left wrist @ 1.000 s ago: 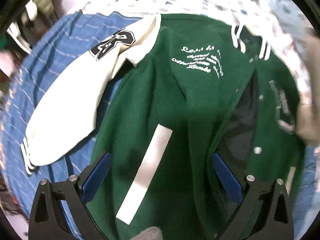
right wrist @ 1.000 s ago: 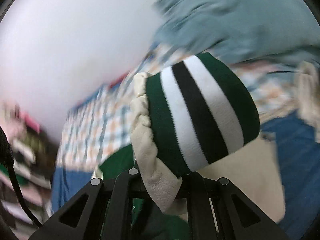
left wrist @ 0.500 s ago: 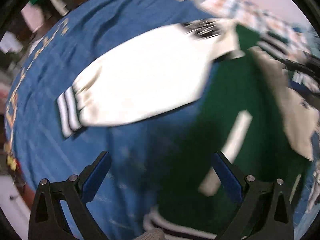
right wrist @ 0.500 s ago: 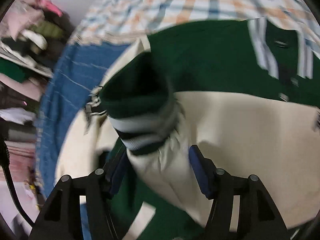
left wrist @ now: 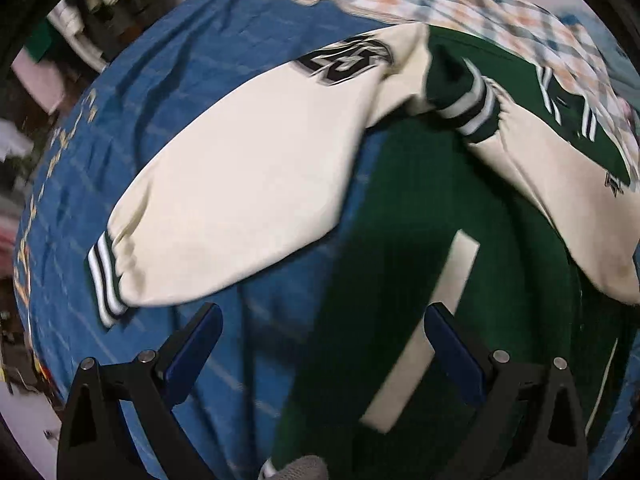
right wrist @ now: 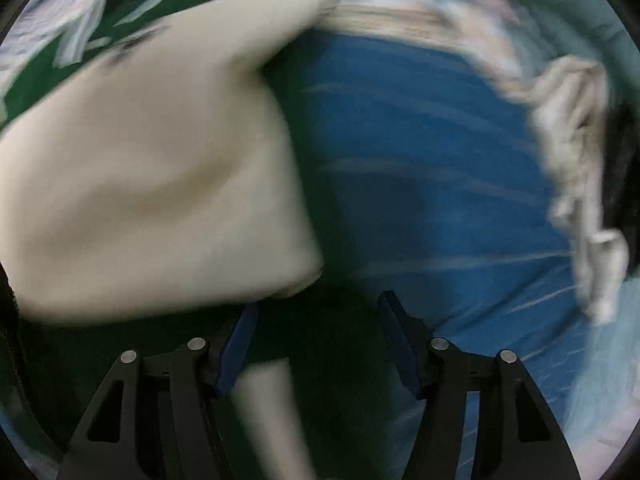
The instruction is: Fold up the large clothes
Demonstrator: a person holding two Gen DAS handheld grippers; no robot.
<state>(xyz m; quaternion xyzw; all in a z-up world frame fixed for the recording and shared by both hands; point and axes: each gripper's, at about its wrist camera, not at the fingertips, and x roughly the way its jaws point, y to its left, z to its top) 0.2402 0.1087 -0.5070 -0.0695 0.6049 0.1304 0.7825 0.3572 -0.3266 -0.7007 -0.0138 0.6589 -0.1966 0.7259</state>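
Green jacket lies flat on the blue sheet, straight ahead of my left gripper, whose jaws are spread with nothing between them. Cream sleeve sits ahead-left of my right gripper, also spread and empty.

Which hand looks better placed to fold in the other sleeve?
Probably the left. The open left gripper faces the spread cream sleeve on the blue bedspread; the right gripper overlooks the already folded sleeve.
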